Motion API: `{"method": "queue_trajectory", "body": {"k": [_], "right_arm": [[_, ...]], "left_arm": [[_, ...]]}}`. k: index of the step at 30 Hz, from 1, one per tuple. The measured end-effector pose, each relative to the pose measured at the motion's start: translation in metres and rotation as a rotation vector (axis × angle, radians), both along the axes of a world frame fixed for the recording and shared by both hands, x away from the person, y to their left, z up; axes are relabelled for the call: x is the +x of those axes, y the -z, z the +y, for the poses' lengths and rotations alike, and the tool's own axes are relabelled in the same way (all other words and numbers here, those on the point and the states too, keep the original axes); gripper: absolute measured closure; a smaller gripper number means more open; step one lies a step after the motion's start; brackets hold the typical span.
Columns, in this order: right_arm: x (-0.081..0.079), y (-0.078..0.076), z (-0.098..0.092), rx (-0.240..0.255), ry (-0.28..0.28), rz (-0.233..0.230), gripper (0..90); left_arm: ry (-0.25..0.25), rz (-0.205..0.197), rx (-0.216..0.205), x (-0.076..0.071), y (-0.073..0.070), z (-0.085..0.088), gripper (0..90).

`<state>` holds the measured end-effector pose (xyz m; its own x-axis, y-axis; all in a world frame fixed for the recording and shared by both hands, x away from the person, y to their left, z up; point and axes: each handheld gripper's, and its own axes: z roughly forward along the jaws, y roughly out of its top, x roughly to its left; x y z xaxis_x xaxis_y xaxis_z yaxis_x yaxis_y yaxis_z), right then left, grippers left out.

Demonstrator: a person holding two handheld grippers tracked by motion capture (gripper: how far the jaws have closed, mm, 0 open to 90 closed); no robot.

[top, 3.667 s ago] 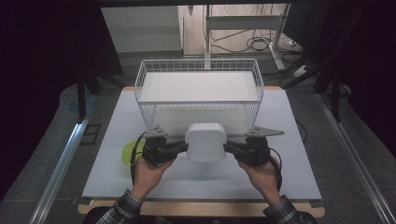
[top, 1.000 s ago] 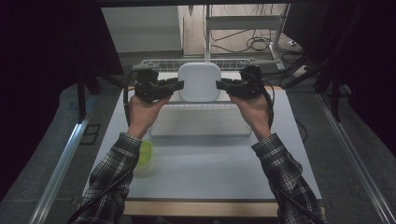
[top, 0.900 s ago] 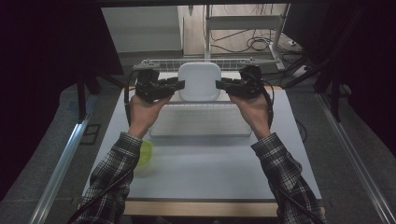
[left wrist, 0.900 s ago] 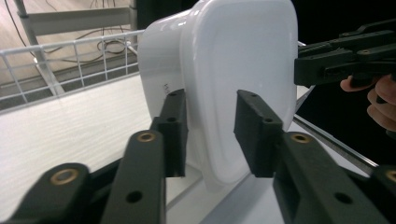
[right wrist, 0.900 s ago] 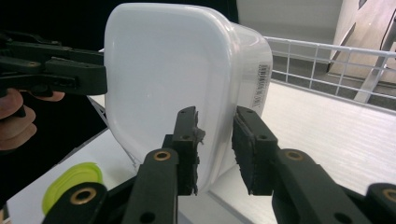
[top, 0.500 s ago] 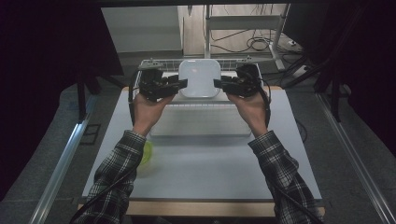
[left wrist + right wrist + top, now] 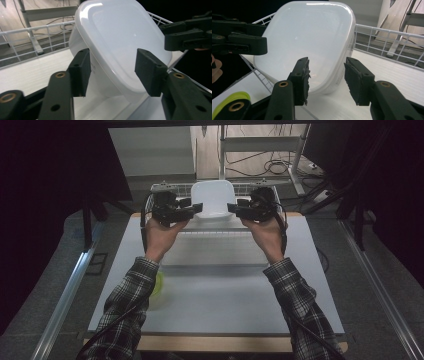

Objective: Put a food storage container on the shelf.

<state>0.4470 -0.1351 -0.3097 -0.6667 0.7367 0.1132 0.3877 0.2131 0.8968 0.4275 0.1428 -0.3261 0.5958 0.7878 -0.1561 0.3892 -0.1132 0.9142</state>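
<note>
Container (image 7: 212, 200) lowered into basket (image 7: 150, 205) — both tools just opened, released.

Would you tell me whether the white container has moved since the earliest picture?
Yes. The white container has gone from the table's near side, in front of the wire basket, to the far side, now inside it.

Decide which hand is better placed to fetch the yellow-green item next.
Left, probably: the yellow-green item lies by the left forearm, and the left claw has just been opening, pads off the white container.
</note>
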Motion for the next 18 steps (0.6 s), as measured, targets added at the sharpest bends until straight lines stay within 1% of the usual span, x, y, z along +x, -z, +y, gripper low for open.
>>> {"method": "queue_trajectory", "body": {"k": [2,4,5,8,13,15,18], "right_arm": [[0.0004,-0.0001,0.0005,0.008,-0.002,0.0,54.4],[0.0004,-0.0007,0.0013,0.007,-0.002,-0.005,53.9],[0.0003,-0.0011,0.0018,0.005,0.003,-0.008,53.9],[0.0012,-0.0017,0.0022,0.0,0.015,-0.02,53.2],[0.0038,-0.0017,0.0002,0.013,0.028,-0.025,52.0],[0.004,-0.0022,-0.0006,0.017,0.033,-0.025,51.3],[0.0039,-0.0033,-0.0021,0.023,0.036,-0.028,49.8]], "left_arm": [[-0.011,0.001,0.015,0.002,-0.0012,-0.0004,45.5],[-0.02,-0.004,0.028,0.0037,-0.0023,-0.0015,45.6],[-0.024,0.001,0.025,0.0042,-0.0027,-0.0021,45.8],[-0.025,-0.006,0.029,0.0051,-0.003,-0.0037,45.9],[-0.035,-0.011,0.033,0.0077,-0.0038,-0.0048,45.6],[-0.044,-0.016,0.035,0.0082,-0.0046,-0.0052,44.7],[-0.043,-0.02,0.047,0.0082,-0.0063,-0.0059,42.2]]}}
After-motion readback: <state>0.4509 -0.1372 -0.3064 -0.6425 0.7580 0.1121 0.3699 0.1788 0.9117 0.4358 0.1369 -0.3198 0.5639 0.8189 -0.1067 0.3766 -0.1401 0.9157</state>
